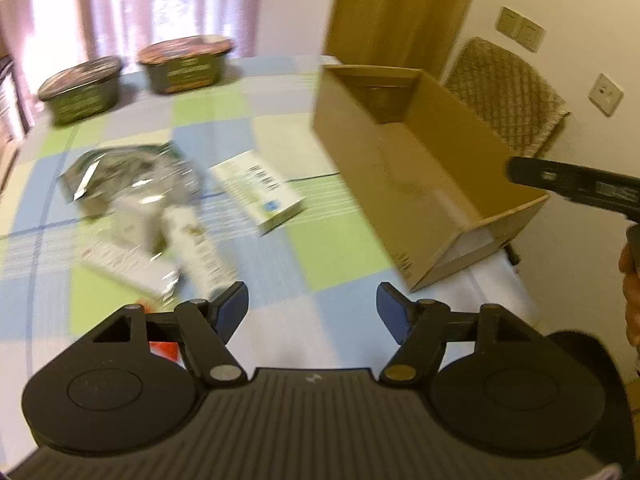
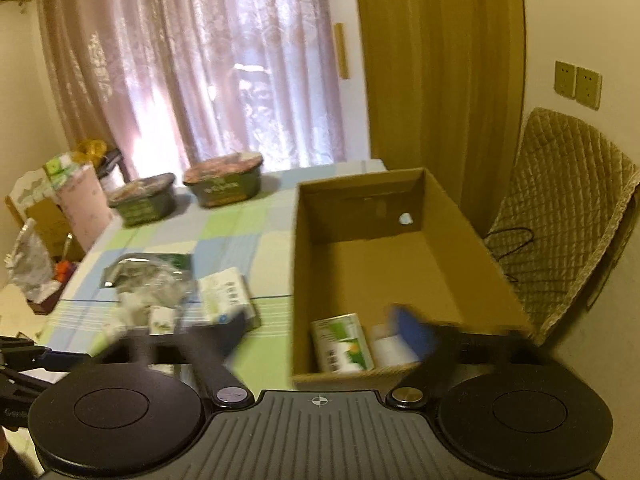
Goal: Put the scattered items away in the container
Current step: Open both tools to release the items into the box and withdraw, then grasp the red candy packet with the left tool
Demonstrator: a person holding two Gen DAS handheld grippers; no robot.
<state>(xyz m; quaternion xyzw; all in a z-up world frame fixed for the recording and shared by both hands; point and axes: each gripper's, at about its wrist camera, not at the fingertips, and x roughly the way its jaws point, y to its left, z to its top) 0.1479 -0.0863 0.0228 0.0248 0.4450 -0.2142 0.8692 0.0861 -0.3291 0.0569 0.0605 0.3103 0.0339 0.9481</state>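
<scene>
Here, low in the left wrist view, left gripper (image 1: 313,307) with blue-padded fingers (image 1: 234,310) spread wide apart and holding nothing, hovering over a checked tablecloth (image 1: 328,248) of green, blue and pale squares. Left of centre in that frame, a scattered heap: a shiny plastic bag (image 1: 132,172), a pale tube (image 1: 200,248) lying across it and reaching toward the left fingertip, a flat white packet (image 1: 120,264) beneath, and just right of the heap a white-and-green carton (image 1: 260,190) lying flat on the cloth, apart from the rest. Under the left finger, a scrap of something orange, too hidden to tell. Right of centre, an open cardboard box (image 1: 360,152), standing on the tablecloth. At the right edge, a dark part of the other tool and a bit of a hand (image 1: 632,280). In the upper left, two dark round tubs (image 1: 86,88) with printed lids, side by side near the curtain (image 1: 80,0). In the right wrist view, right gripper (image 2: 324,334) low in the frame, blurred, fingers likewise set wide apart and empty, the right one over the near end of the box, the left one over the cloth by the carton. Inside the box at its near end, a green-and-white pack (image 2: 344,344) lying flat, with something white just right of it, blurred. Right of the box, a quilted chair (image 2: 560,216).
</scene>
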